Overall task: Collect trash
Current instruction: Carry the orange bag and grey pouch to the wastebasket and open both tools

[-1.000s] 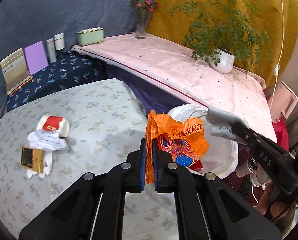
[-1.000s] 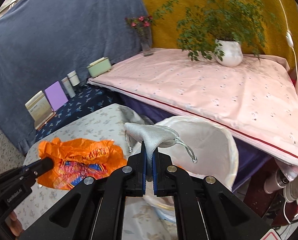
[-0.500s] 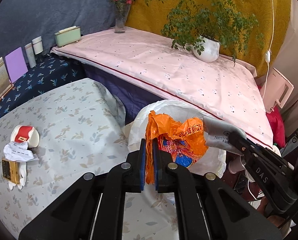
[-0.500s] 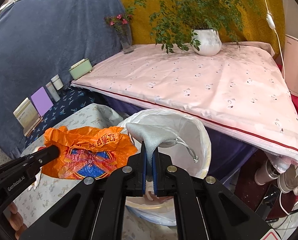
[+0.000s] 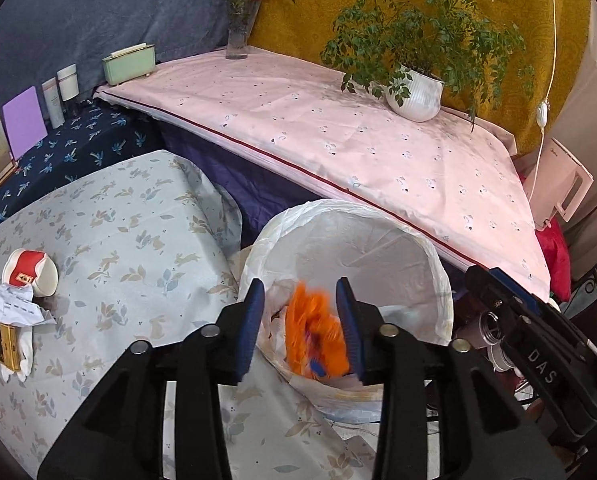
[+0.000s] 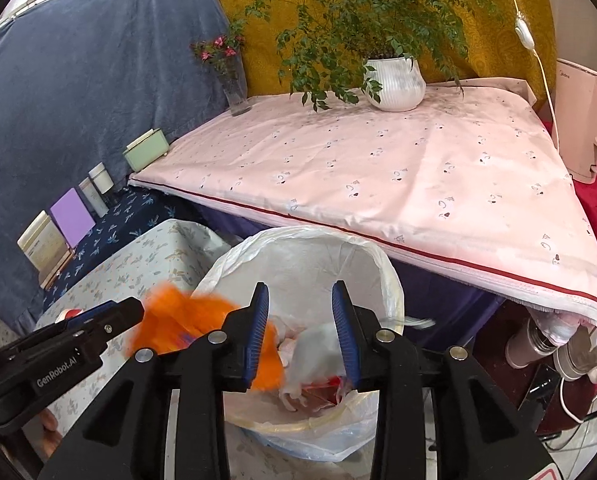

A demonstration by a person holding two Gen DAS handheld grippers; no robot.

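My left gripper [image 5: 300,330] is open above the white-lined trash bin [image 5: 382,232]. An orange plastic bag [image 5: 314,340] falls, blurred, between its fingers into the bin. My right gripper [image 6: 300,330] is open over the same bin [image 6: 382,256]. A grey pouch [image 6: 318,348] drops, blurred, between its fingers onto trash inside. The orange bag [image 6: 166,320] shows blurred at the left of the right wrist view. More trash lies on the floral table [image 5: 118,248]: a red-and-white cup [image 5: 30,278], crumpled paper [image 5: 16,308] and a yellow pack [image 5: 2,338].
A pink-covered table [image 5: 358,152] stands behind the bin with a potted plant [image 5: 416,92], a flower vase [image 5: 238,36] and a green box [image 5: 128,64]. Books and bottles [image 5: 54,96] line the dark blue shelf at left. A white appliance [image 6: 582,120] stands at right.
Both grippers have moved over the bin and opened. The orange bag and the grey pouch have left the fingers and fall into the bin.
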